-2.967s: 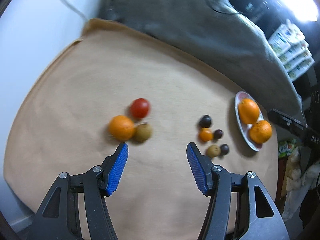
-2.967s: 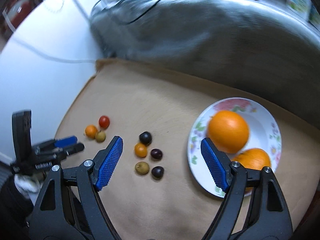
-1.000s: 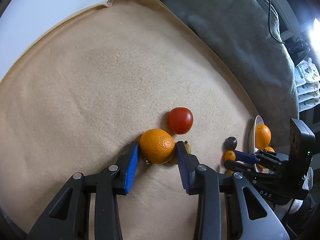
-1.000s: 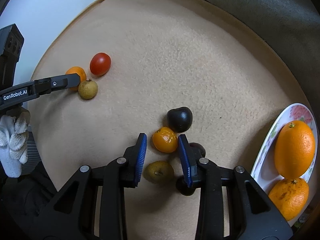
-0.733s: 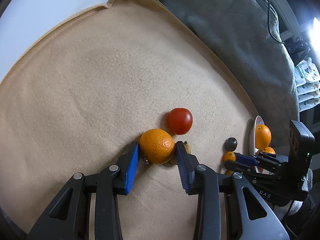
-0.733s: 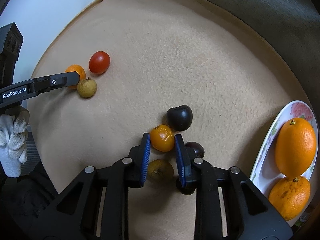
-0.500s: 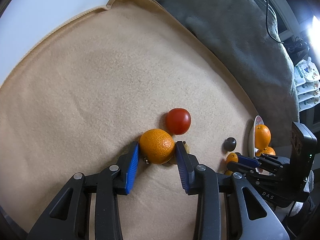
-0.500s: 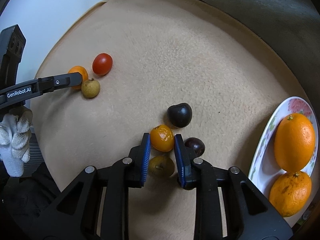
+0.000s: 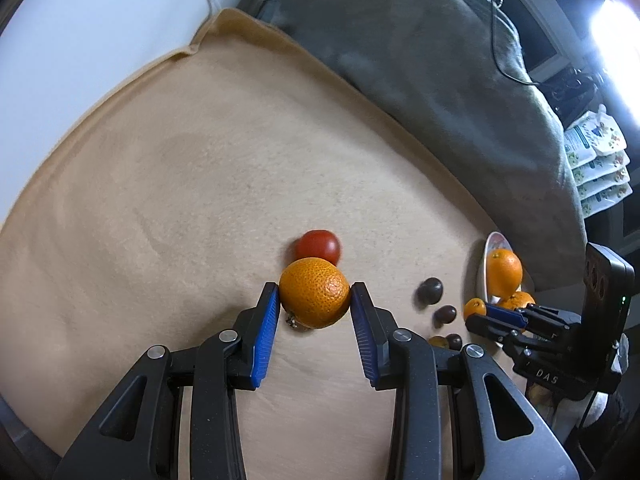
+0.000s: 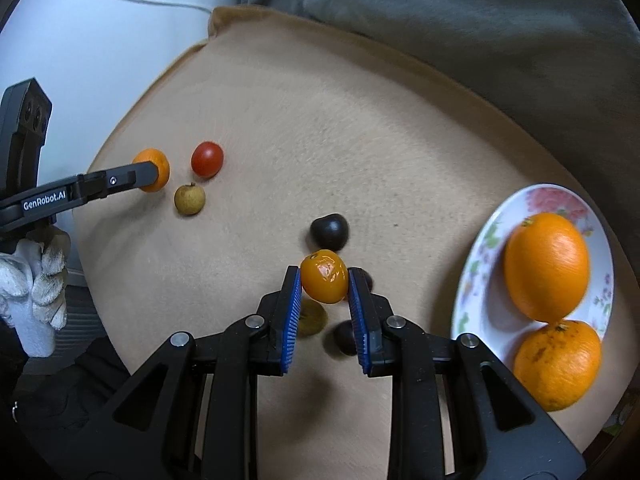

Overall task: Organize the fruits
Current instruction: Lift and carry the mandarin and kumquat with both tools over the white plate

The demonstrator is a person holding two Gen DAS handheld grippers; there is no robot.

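My left gripper (image 9: 314, 300) is shut on a mandarin (image 9: 314, 298), held just above the tan cloth (image 9: 180, 208); a red tomato (image 9: 319, 245) lies right behind it. My right gripper (image 10: 324, 280) is shut on a small glossy orange fruit (image 10: 324, 276), lifted off the cloth. Under it lie a black plum (image 10: 330, 232), a brown longan (image 10: 312, 317) and a dark fruit (image 10: 345, 338), partly hidden by the fingers. In the right wrist view the left gripper (image 10: 154, 174) shows at far left with the mandarin (image 10: 154, 166), beside the tomato (image 10: 207, 159) and another longan (image 10: 189, 199).
A flowered plate (image 10: 486, 240) at the right edge of the cloth holds two big oranges (image 10: 546, 266). A grey blanket (image 10: 440, 12) bounds the cloth at the back, with white surface (image 10: 100, 52) and a cable to the left. A gloved hand (image 10: 36, 276) holds the left gripper.
Both grippers have risen with their fruit: the mandarin is off the cloth and now hides the longan beside it, and the small orange fruit has left the cluster of dark fruits.
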